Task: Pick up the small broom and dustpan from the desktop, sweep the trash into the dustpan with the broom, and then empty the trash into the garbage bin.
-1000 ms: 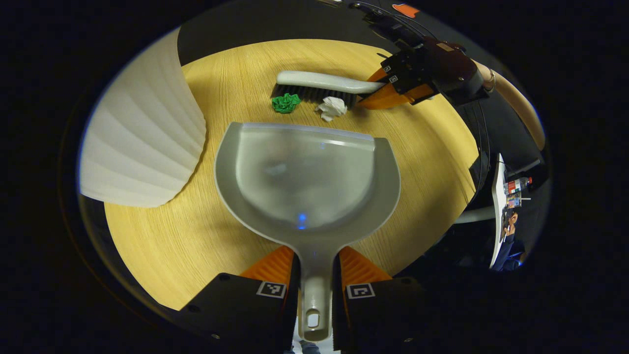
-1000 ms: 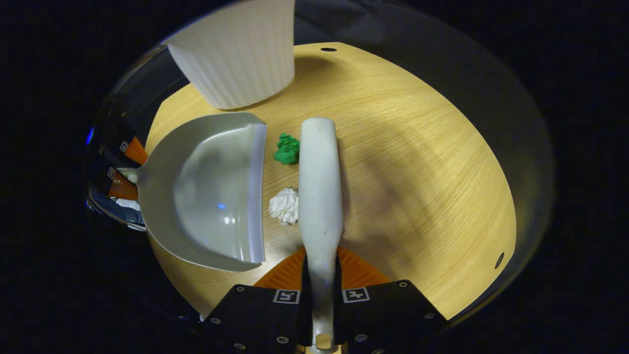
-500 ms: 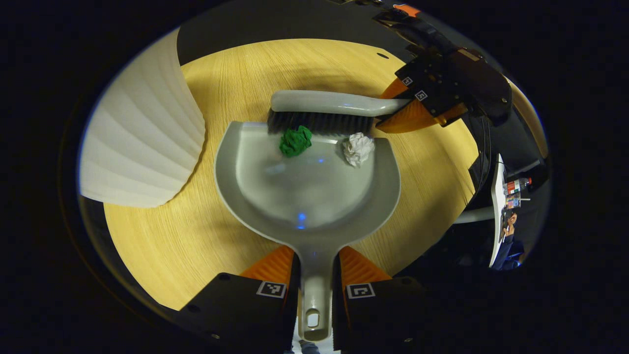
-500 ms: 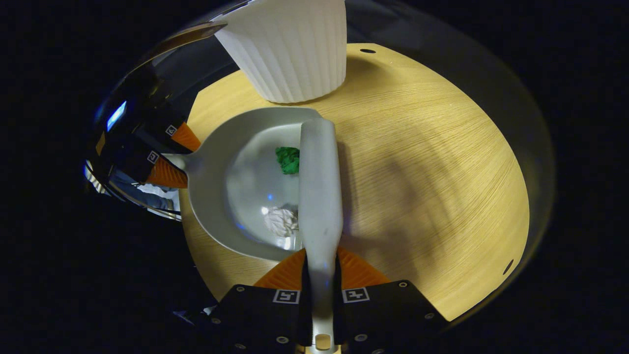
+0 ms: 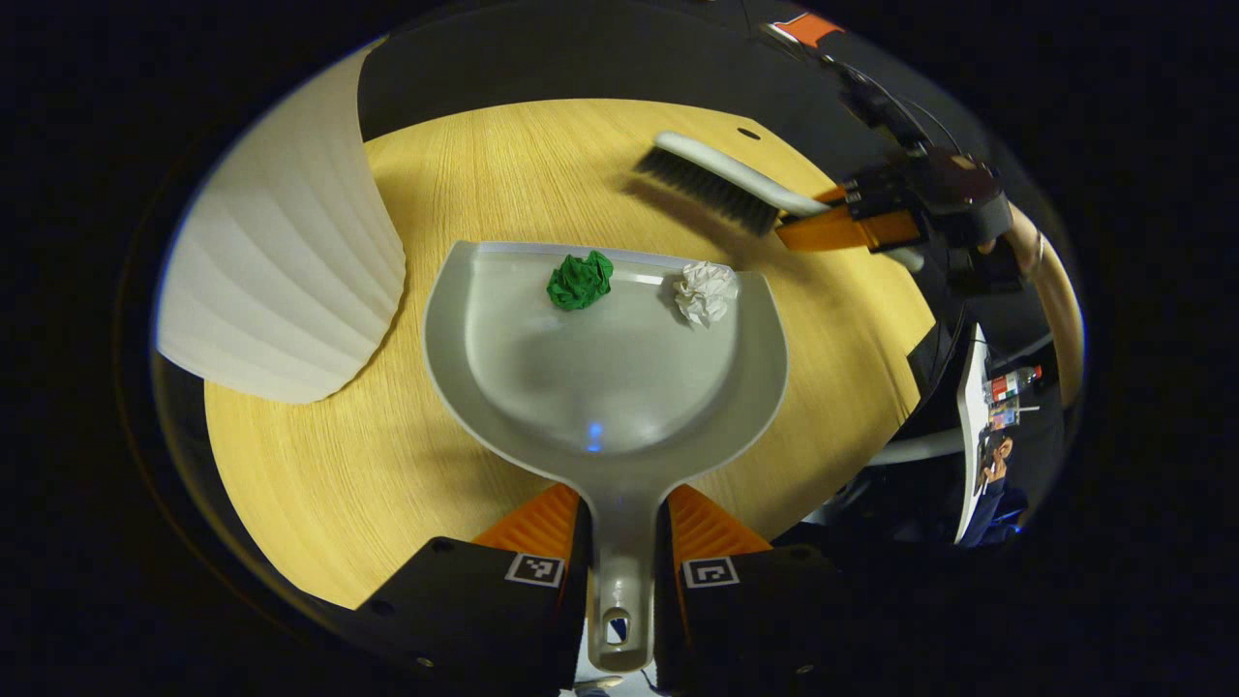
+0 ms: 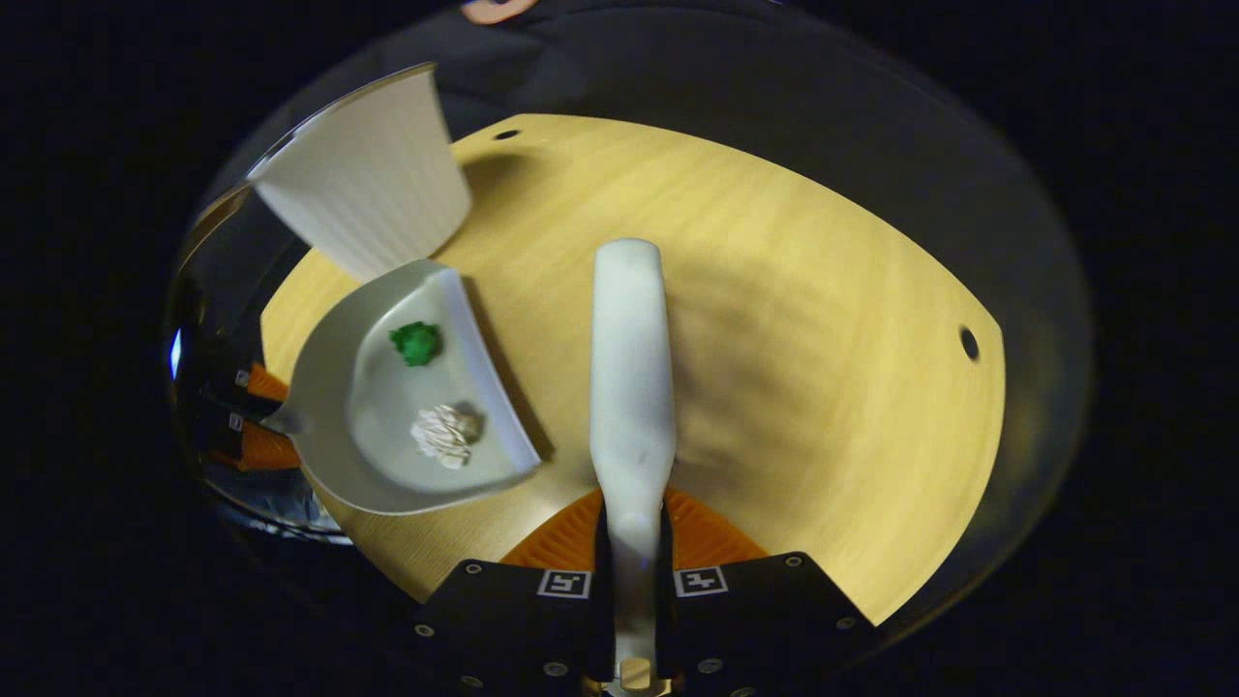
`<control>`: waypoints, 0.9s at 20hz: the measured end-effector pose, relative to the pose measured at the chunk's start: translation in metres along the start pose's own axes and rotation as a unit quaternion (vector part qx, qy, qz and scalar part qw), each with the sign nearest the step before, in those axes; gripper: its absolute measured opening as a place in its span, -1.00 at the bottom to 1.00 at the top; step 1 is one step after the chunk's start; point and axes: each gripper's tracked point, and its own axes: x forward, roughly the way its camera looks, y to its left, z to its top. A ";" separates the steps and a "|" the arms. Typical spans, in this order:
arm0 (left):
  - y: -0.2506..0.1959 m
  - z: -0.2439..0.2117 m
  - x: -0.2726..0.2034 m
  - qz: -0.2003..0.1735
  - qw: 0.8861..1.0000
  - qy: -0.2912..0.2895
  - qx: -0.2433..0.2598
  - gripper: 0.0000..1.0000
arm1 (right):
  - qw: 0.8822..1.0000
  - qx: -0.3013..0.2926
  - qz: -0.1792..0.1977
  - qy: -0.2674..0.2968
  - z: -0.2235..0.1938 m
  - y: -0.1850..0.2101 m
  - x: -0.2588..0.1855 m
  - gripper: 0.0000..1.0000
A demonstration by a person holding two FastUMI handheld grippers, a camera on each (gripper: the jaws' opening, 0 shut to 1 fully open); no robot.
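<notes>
Both scraps are in: the green wad (image 5: 580, 280) and white wad (image 5: 705, 291) sit near the dustpan (image 5: 605, 387) lip. Your left tongs (image 5: 619, 528) clamp its handle and your right tongs (image 6: 634, 528) clamp the broom (image 6: 631, 368). The ribbed white bin (image 5: 281, 281) stands just left of the pan on the counter (image 5: 852, 319), so tip that way.

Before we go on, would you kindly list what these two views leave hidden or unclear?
- Ribbed white garbage bin: its opening and contents are cut off at the edge in both views.
- Black bristles of the grey hand broom: in the right gripper view the broom's own back covers them.
- Grey plastic dustpan: whether it rests on the wooden desktop or hovers cannot be told.
- Background shelf items in the left gripper view: too small to identify.
</notes>
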 end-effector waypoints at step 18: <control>0.037 0.028 -0.071 -0.055 0.992 -0.007 0.115 -0.40 | 0.994 0.104 -0.015 0.023 -0.067 -0.039 0.003 -0.67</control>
